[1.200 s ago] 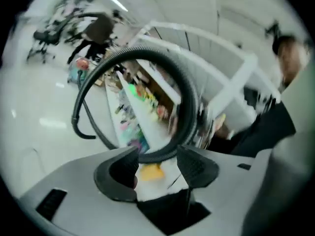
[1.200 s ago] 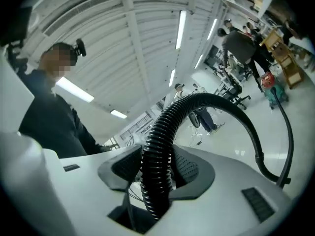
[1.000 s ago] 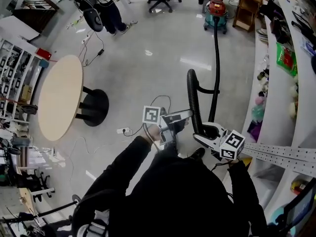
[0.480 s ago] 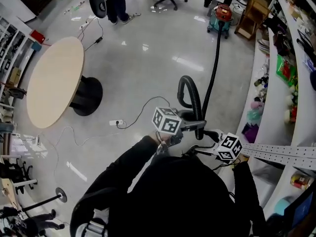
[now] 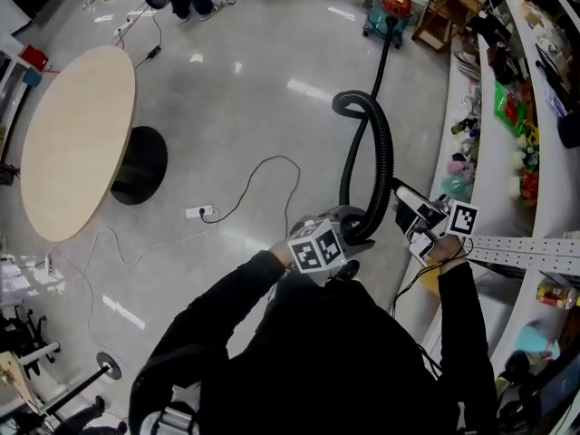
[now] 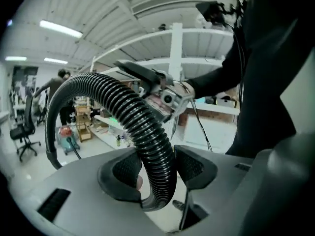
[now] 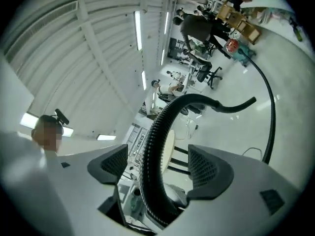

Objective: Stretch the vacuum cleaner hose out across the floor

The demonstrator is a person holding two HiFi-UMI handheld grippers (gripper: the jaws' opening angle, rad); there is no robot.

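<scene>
A red and teal vacuum cleaner (image 5: 391,5) stands far off on the floor. Its black ribbed hose (image 5: 385,143) runs toward me, makes a small loop and ends at my left gripper (image 5: 353,227). In the left gripper view, that gripper (image 6: 156,168) is shut on the hose (image 6: 142,127), with both pads against the ribs. My right gripper (image 5: 405,201) is held just right of the hose, beside the shelving. In the right gripper view, its jaws (image 7: 160,166) are opening and stand wide, with the hose (image 7: 156,141) passing between the pads untouched.
A round wooden table (image 5: 68,143) on a black foot stands at the left. A white power strip (image 5: 201,212) with thin cables lies on the floor ahead of me. Cluttered white shelves (image 5: 507,107) line the right side. A wooden stool (image 5: 441,14) stands beside the vacuum cleaner.
My left gripper closed on the hose where the right one held it. The right gripper let go and shifted right. The hose loop has drawn out longer.
</scene>
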